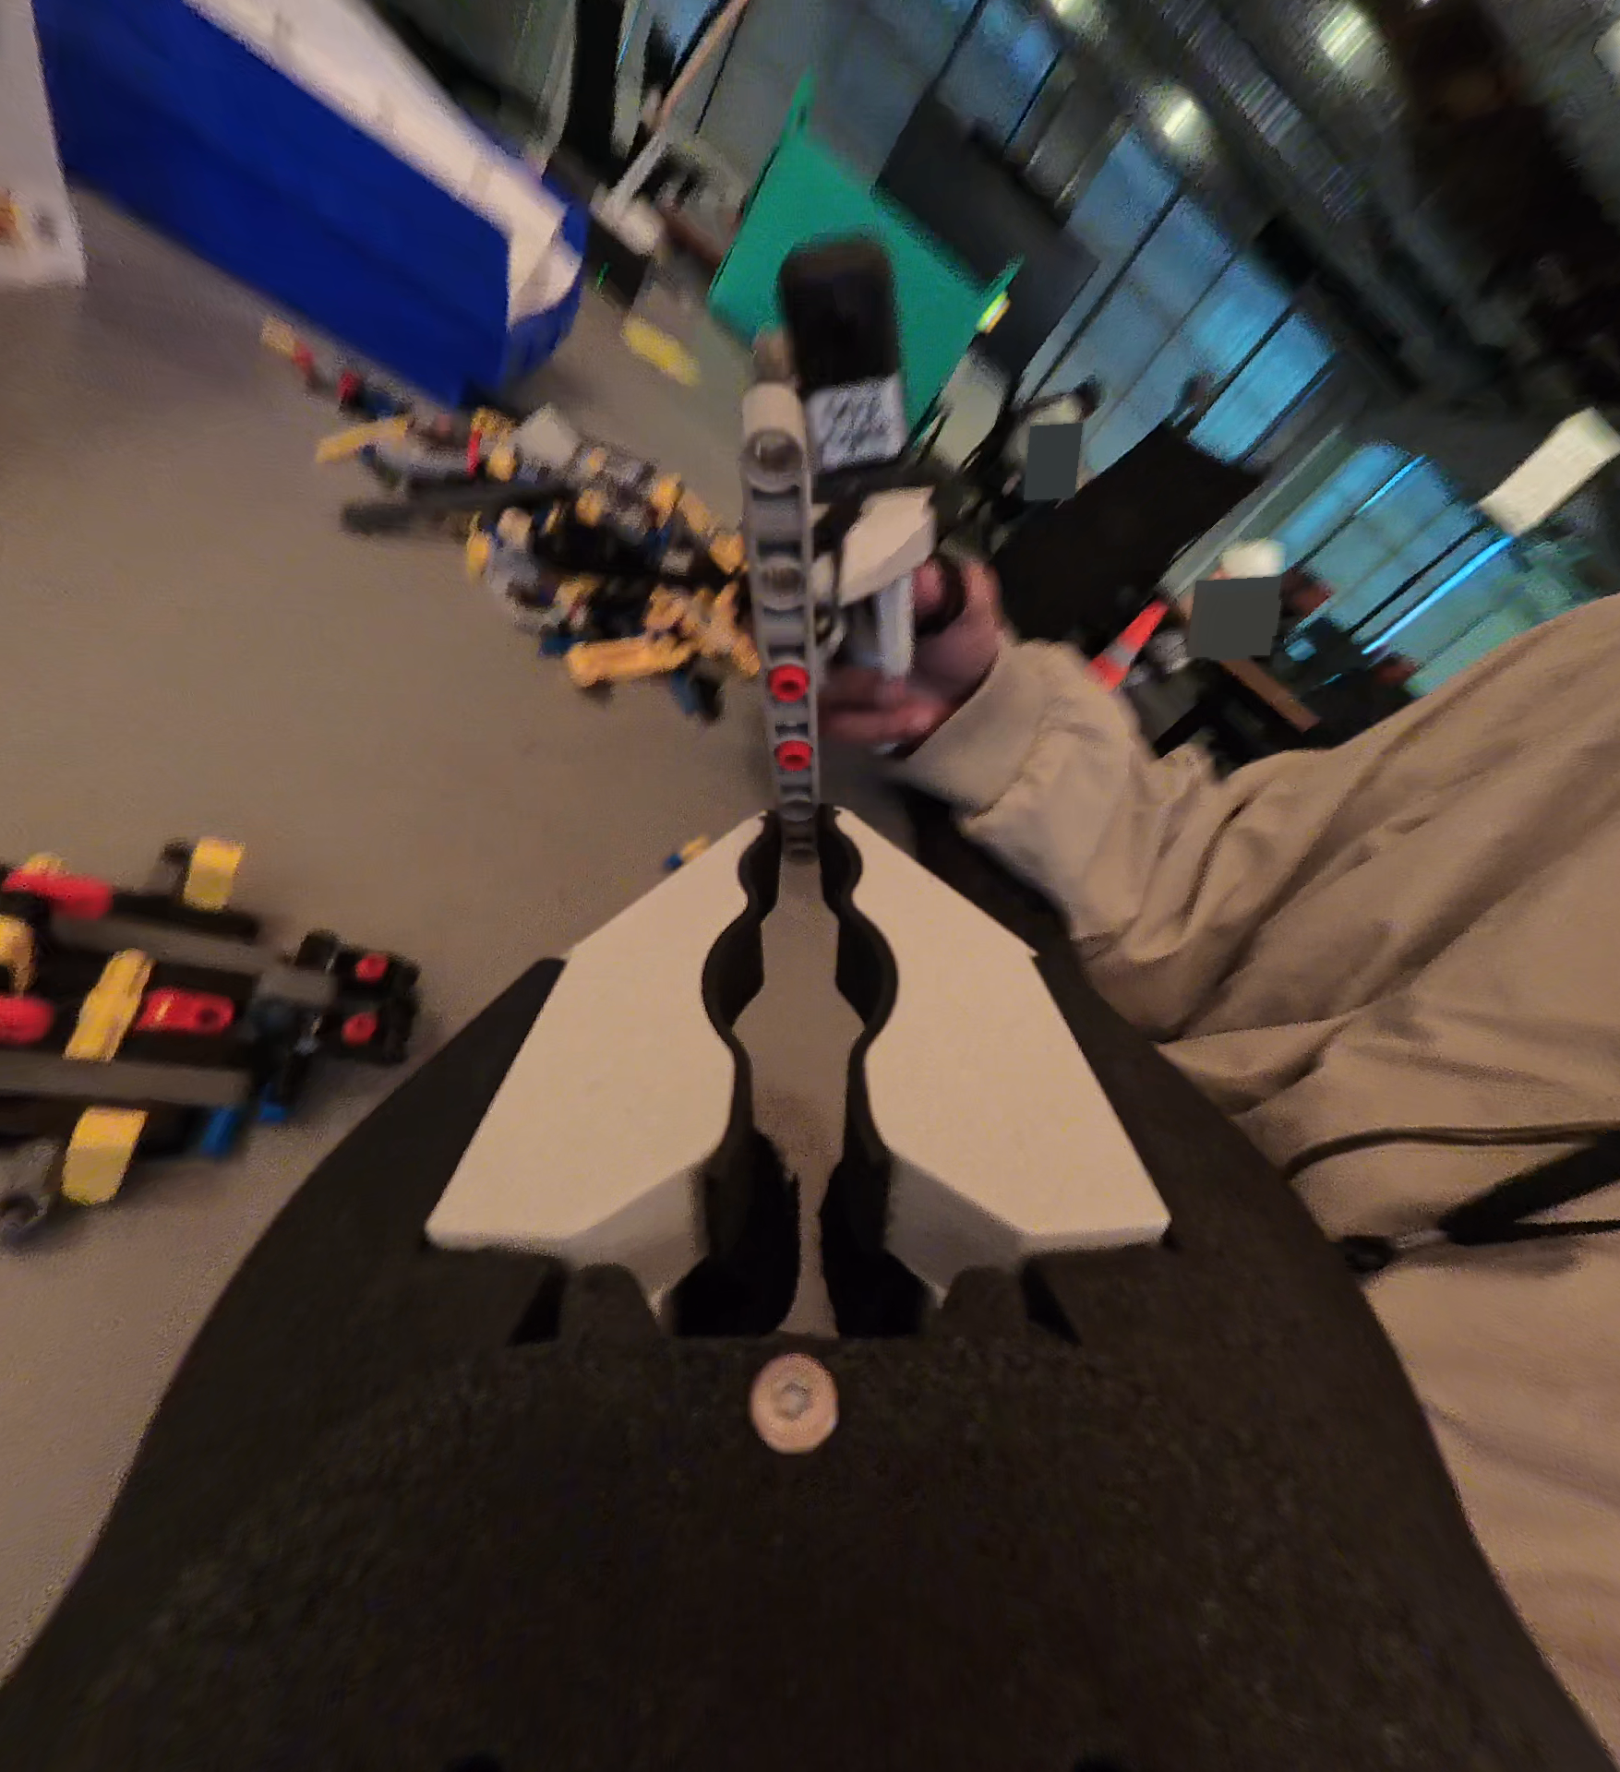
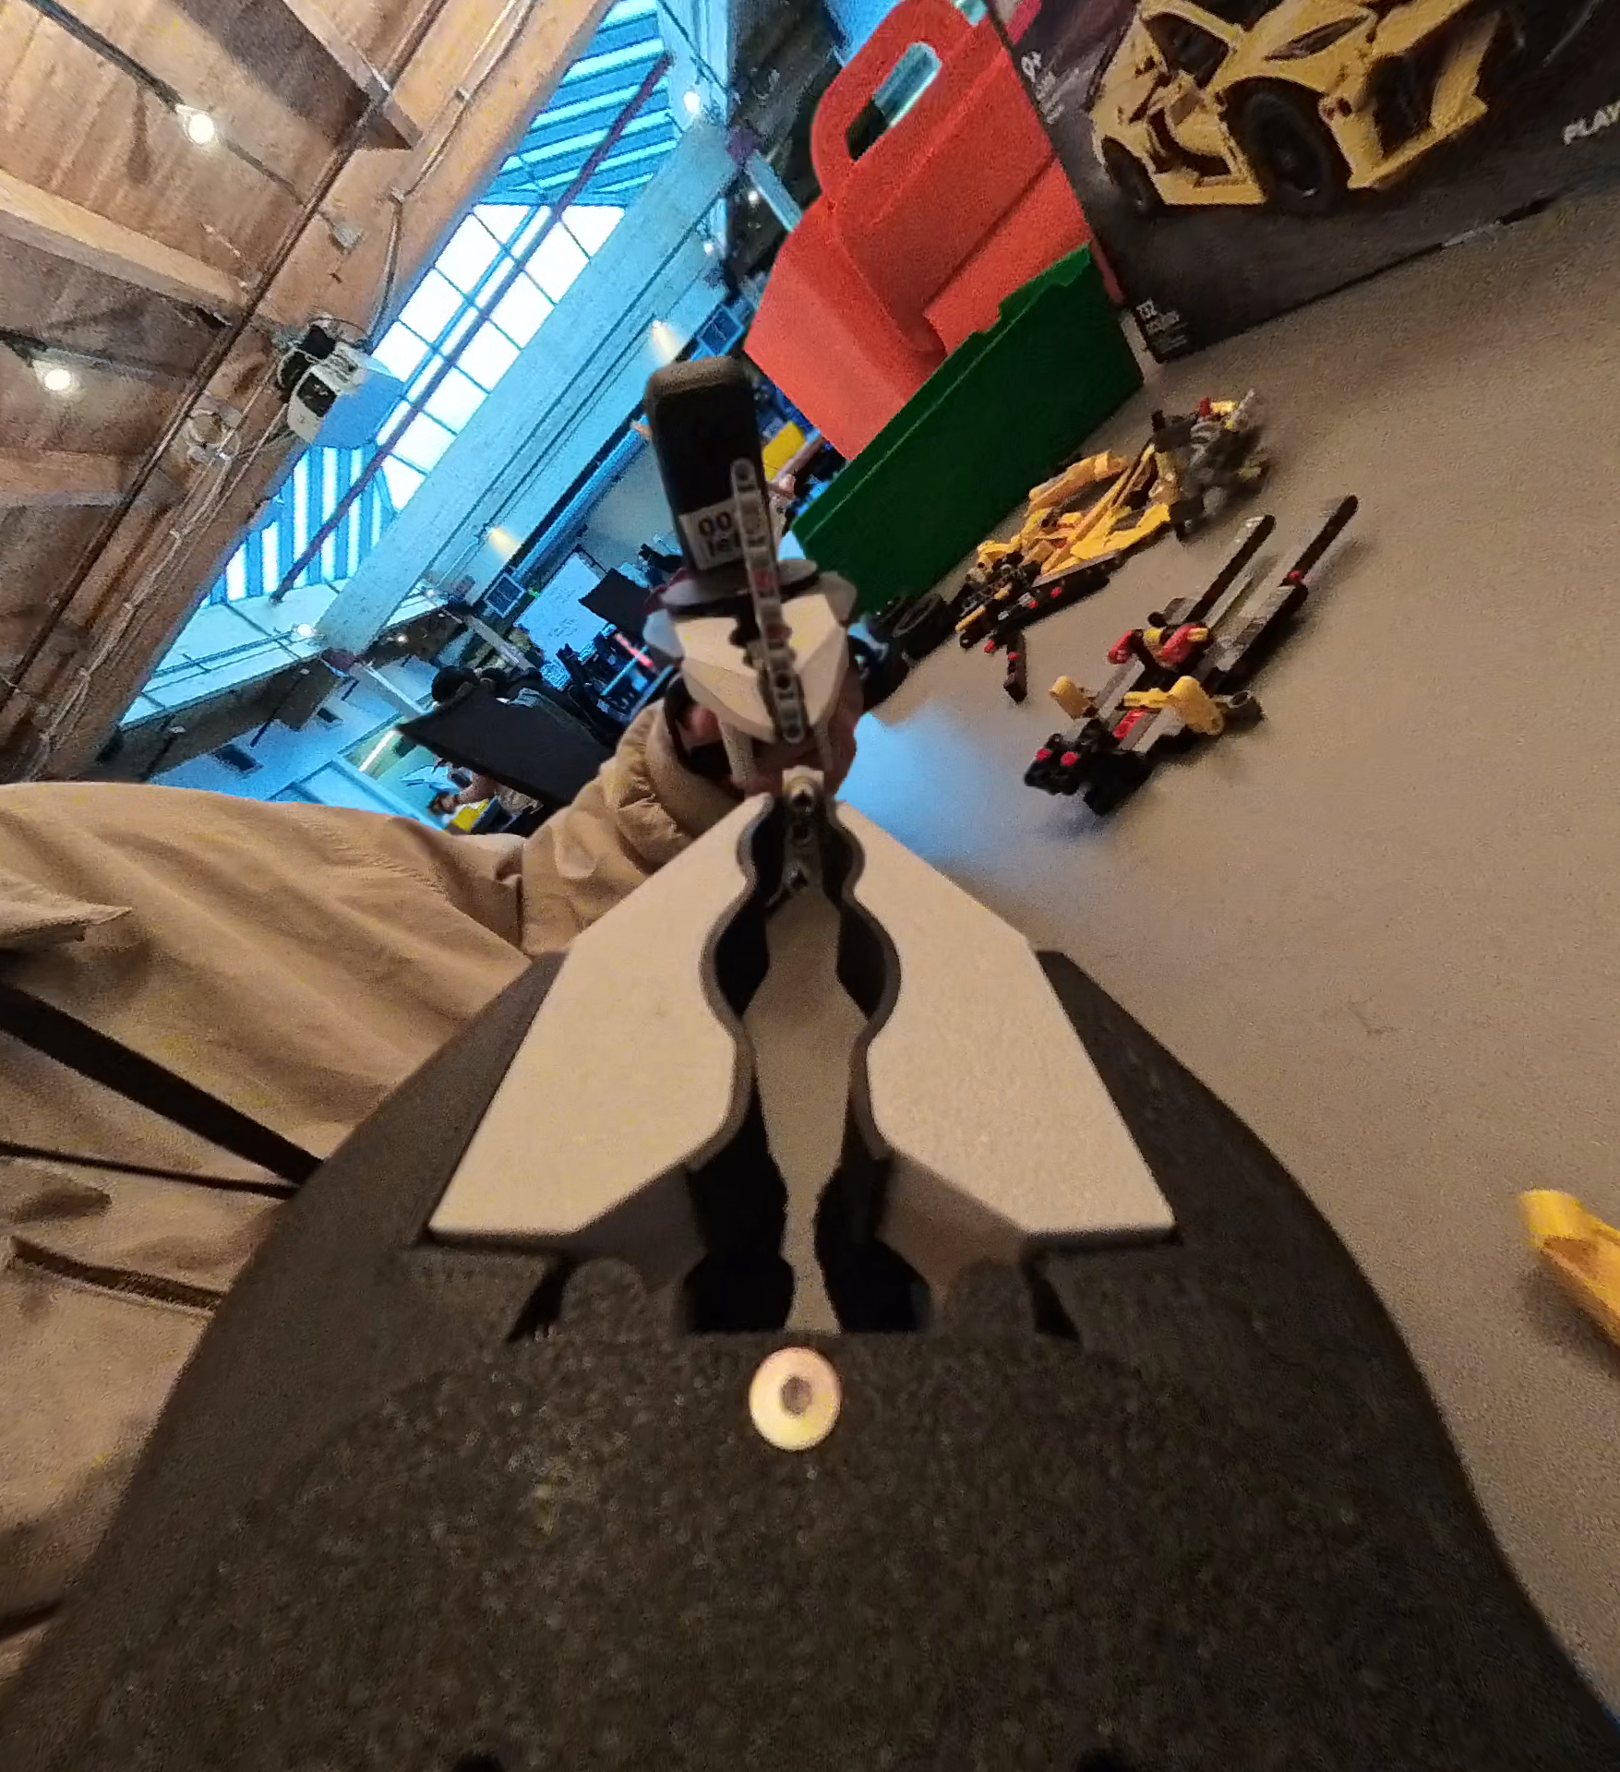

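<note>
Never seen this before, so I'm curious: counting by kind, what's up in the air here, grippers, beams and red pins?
Grippers: 2, left gripper and right gripper
Grey beam: 1
Red pins: 2
Total: 5

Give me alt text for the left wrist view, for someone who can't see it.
The left gripper has its fingers shut on the lower end of a long grey beam with red pins, held upright. Behind it, a hand in a beige sleeve holds the right gripper; loose yellow and black building pieces lie on the grey table.

R gripper [image 2: 798,815] clamped on small grey piece [image 2: 798,832], L gripper [image 2: 756,671] opposite pinching grey beam [image 2: 760,594], yellow-black builds [image 2: 1141,700] on table [image 2: 1362,959] beyond.
</note>
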`<state>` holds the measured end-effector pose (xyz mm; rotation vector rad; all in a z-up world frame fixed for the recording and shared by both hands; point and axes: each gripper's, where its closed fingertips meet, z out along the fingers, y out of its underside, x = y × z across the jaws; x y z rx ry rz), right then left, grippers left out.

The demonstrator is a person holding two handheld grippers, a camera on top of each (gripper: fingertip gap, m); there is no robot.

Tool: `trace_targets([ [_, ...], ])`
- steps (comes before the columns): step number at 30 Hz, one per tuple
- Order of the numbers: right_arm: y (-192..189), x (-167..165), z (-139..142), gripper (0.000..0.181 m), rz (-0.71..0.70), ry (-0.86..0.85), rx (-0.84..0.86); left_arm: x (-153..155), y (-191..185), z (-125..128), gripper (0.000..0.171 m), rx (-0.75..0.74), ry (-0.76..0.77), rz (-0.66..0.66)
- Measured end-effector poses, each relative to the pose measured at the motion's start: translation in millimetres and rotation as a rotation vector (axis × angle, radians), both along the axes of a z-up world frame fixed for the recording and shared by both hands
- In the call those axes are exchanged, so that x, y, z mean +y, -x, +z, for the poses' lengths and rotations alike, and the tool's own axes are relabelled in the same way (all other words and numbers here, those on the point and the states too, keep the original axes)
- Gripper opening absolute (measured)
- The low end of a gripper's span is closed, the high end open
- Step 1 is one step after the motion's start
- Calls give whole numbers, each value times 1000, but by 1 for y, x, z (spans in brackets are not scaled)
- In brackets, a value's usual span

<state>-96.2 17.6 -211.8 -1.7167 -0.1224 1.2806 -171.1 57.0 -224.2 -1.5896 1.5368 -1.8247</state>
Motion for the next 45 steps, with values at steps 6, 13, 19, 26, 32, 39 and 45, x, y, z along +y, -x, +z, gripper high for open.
trace_targets([
  [6,0,7,-6,6,-48,1,-33,51,15,-54,7,324,-319,205],
  [13,-12,15,-15,6,-100,71,25,136,119,-83,7,778,-410,422],
  [19,-13,16,-17,6,-104,81,18,164,170,-99,8,1050,-524,400],
  [26,-16,16,-17,6,-109,88,43,191,171,-105,12,1111,-544,462],
  [32,-11,16,-16,6,-97,81,39,206,154,-61,30,953,-594,652],
  [39,1,12,5,6,-30,2,128,22,-6,29,30,28,-362,192],
  [45,9,5,20,5,18,-52,201,-46,-45,5,33,-12,-37,33],
])
